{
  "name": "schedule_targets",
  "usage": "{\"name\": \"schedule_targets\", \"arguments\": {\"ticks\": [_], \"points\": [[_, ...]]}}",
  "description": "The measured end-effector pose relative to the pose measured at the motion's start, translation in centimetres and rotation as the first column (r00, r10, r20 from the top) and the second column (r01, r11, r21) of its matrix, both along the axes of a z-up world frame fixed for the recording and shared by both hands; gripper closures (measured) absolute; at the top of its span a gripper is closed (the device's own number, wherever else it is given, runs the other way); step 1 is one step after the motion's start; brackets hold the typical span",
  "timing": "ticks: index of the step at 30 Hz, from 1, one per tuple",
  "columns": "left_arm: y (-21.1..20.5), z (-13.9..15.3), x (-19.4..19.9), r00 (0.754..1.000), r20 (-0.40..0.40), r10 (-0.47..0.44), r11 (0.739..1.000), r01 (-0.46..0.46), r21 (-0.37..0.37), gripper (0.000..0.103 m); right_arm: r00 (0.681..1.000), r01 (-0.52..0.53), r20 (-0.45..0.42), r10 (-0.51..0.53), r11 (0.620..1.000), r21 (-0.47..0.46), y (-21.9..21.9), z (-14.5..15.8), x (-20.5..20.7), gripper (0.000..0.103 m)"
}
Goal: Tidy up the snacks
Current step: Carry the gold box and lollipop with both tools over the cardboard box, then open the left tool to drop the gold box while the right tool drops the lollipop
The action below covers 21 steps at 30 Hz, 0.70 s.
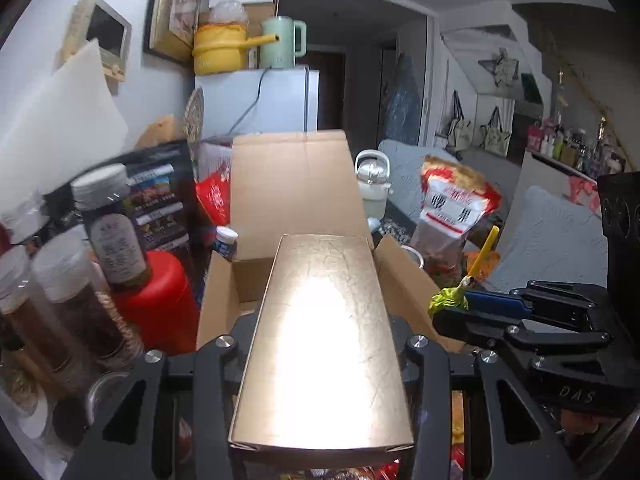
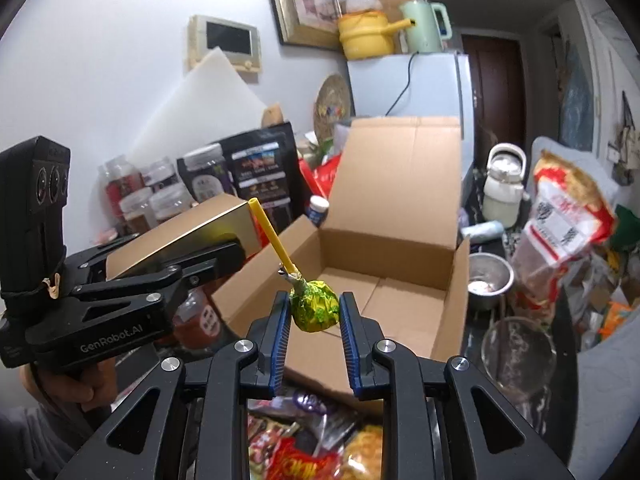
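Observation:
My left gripper (image 1: pixel 324 344) is shut on a long gold box (image 1: pixel 324 340), held level over the near edge of an open cardboard carton (image 1: pixel 288 184). It also shows in the right wrist view (image 2: pixel 224 258), gripping the gold box (image 2: pixel 180 236). My right gripper (image 2: pixel 314 312) is shut on a lollipop (image 2: pixel 314 310) with a green-yellow wrapper and a yellow stick, held over the carton (image 2: pixel 380 280), whose inside looks bare. In the left wrist view the right gripper (image 1: pixel 456 310) holds the lollipop (image 1: pixel 448 300) beside the carton's right flap.
Spice jars (image 1: pixel 76 292), a red canister (image 1: pixel 160 300) and a black pouch (image 2: pixel 260 176) crowd the left. A red-and-white snack bag (image 2: pixel 560 220), a steel bowl (image 2: pixel 488 280), a glass (image 2: pixel 518 356) and a white kettle (image 2: pixel 504 188) stand right. Snack packets (image 2: pixel 312 448) lie below.

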<state>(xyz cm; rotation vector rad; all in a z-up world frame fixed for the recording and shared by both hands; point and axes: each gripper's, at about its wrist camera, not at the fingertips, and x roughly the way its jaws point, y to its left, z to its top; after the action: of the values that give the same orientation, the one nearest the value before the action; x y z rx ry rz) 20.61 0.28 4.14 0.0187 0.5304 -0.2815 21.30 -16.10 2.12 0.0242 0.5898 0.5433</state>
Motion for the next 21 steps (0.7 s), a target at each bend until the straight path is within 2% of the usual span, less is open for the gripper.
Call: {"name": "schedule_targets", "arguments": {"ticks": [3,6,10,21], "points": [[-0.5,-1.5,2.2,0.999,-0.039,0.0,1.0,0.0,0.006,0.059,0.999,-0.022,-0.045,0.022,1.0,-0.005,0.2,-1.2,1.8,0.079],[-1.2,-3.0,3.8,0.997,-0.071,-0.006,0.999,0.01,0.045,0.059,0.997,-0.011,-0.074,0.009,1.0,-0.019,0.3,-2.3,3.3,0.079],[-1.3,-4.6,5.5,0.992,-0.123,0.009,0.998,-0.002,0.056,0.059,0.992,0.007,-0.126,-0.011,1.0,-0.03,0.2,-4.0,4.9,0.079],[-1.4,-8.9,8.7,0.964,-0.257,0.073,0.993,-0.046,0.108,0.059,0.972,0.032,-0.228,-0.049,0.996,-0.079,0.5,-7.5,7.2,0.078]]}}
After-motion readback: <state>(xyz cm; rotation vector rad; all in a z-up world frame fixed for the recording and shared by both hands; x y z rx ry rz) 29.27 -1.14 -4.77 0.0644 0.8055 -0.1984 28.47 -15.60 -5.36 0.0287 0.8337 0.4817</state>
